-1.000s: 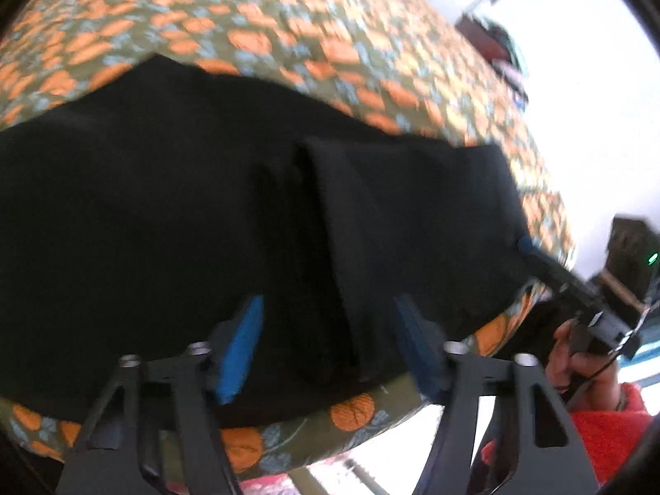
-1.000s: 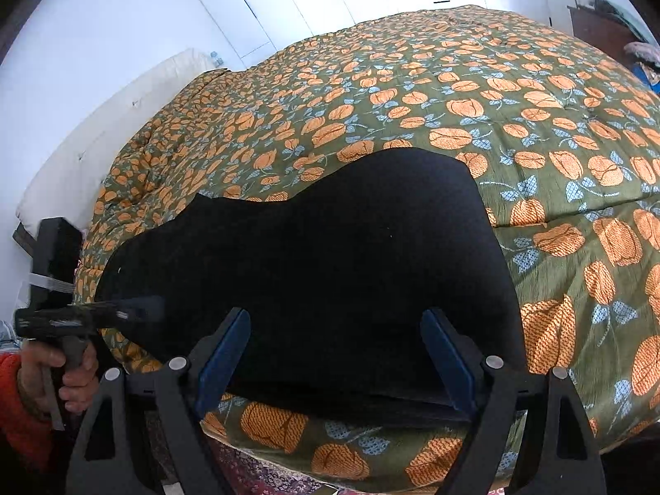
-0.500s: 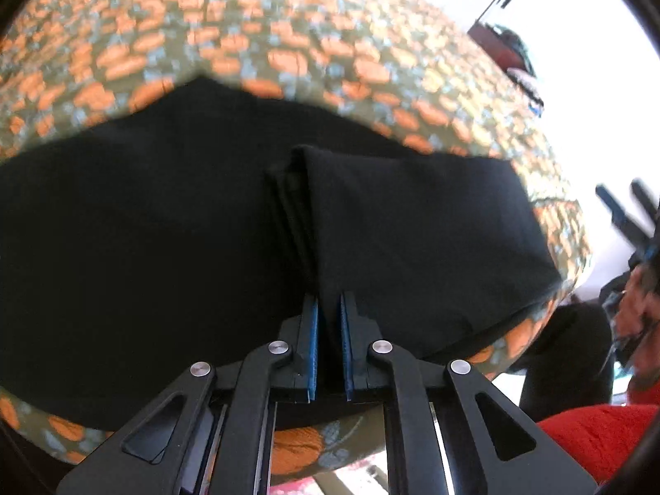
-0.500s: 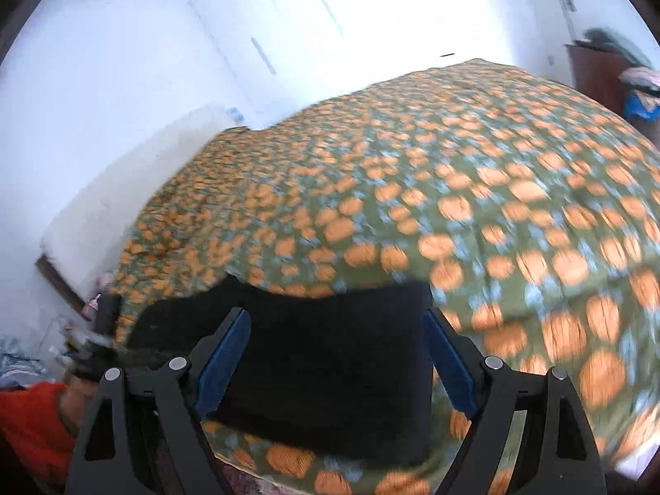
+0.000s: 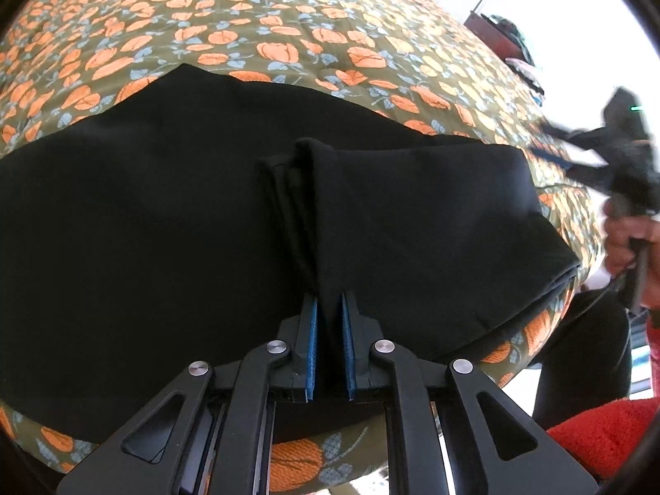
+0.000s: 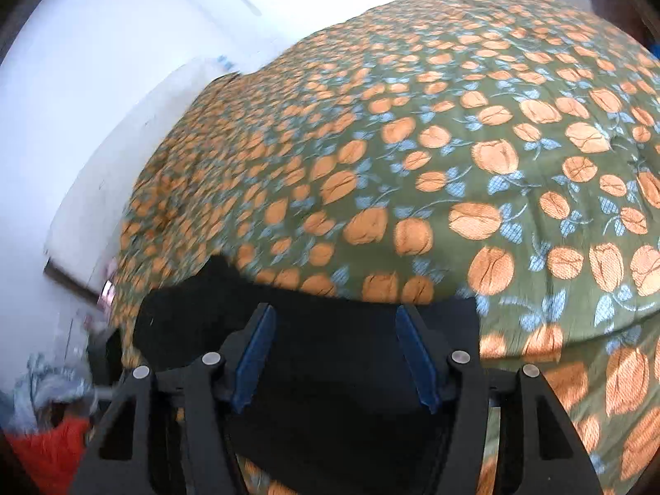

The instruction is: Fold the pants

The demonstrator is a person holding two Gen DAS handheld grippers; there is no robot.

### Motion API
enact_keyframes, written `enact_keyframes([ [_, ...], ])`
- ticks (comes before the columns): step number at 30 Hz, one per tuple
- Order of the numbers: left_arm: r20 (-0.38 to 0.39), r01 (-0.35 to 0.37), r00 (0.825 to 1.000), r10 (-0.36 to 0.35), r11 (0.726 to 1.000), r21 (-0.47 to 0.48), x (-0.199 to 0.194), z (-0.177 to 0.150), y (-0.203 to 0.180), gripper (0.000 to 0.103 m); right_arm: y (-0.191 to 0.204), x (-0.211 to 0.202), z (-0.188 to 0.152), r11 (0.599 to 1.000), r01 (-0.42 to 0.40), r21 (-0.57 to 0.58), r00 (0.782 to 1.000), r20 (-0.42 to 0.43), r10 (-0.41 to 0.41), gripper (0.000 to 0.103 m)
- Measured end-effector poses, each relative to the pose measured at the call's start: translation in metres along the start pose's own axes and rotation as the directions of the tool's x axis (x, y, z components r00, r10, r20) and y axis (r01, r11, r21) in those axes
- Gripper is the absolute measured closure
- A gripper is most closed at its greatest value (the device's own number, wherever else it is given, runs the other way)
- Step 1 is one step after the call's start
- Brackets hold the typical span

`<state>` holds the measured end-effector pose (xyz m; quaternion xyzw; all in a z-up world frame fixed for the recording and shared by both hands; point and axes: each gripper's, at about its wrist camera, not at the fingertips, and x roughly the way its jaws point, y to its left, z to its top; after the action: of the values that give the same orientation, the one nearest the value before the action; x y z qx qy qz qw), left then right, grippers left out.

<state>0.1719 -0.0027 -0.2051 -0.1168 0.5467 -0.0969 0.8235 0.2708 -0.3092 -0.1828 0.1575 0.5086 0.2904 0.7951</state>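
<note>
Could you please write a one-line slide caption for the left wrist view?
Left claw shut on a pinched ridge of the black pants on the floral bedspread.

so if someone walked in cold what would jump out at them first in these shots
The black pants spread over the near edge of a bedspread of loud orange flowers on green. Then the left gripper, shut on a raised fold of that cloth at the near edge. The right gripper stands over the pants' other end, its jaws just closing but pinching nothing yet.
</note>
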Motion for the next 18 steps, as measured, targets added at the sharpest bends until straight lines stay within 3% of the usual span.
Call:
enact_keyframes([
  [1, 0.003, 0.004, 1.0, -0.004, 1.0, 0.0, -0.001, 0.0, 0.0, 0.093, -0.009, 0.014, 0.0, 0.999, 0.01, 0.035, 0.999, -0.041, -0.009, 0.041],
  [2, 0.002, 0.003, 1.0, -0.003, 1.0, 0.001, -0.001, -0.001, 0.001, 0.093, -0.026, 0.04, -0.006, 0.995, 0.052, 0.08, 0.989, -0.141, -0.041, 0.047],
  [3, 0.002, 0.002, 1.0, -0.002, 1.0, 0.0, -0.001, -0.001, 0.002, 0.093, -0.034, 0.05, -0.009, 0.993, 0.071, 0.095, 0.983, -0.177, -0.054, 0.053],
  [7, 0.01, 0.009, 1.0, -0.009, 1.0, -0.009, -0.001, -0.003, 0.002, 0.092, -0.013, 0.004, -0.015, 0.997, 0.034, 0.074, 0.998, -0.047, -0.03, 0.054],
  [10, 0.01, 0.016, 1.0, -0.016, 1.0, -0.019, 0.001, -0.002, 0.003, 0.092, 0.013, -0.043, -0.036, 1.0, -0.01, 0.016, 1.0, 0.007, 0.01, 0.041],
  [13, 0.012, 0.02, 1.0, -0.02, 1.0, -0.022, 0.001, -0.002, 0.005, 0.092, 0.015, -0.048, -0.081, 0.999, -0.012, 0.043, 1.0, -0.028, 0.014, 0.038],
  [15, 0.006, 0.023, 1.0, -0.023, 0.999, -0.028, 0.003, -0.004, 0.007, 0.085, 0.001, -0.018, -0.115, 0.996, 0.037, 0.076, 0.989, -0.146, -0.026, 0.038],
  [16, 0.008, 0.012, 1.0, -0.012, 0.999, -0.029, 0.002, -0.005, 0.009, 0.08, -0.004, -0.009, -0.124, 0.995, 0.061, 0.079, 0.986, -0.158, -0.048, 0.039],
  [18, 0.001, 0.036, 0.999, -0.036, 0.998, -0.054, -0.001, -0.008, 0.016, 0.073, 0.001, -0.01, -0.129, 0.994, 0.094, 0.05, 0.991, -0.102, -0.088, 0.039],
])
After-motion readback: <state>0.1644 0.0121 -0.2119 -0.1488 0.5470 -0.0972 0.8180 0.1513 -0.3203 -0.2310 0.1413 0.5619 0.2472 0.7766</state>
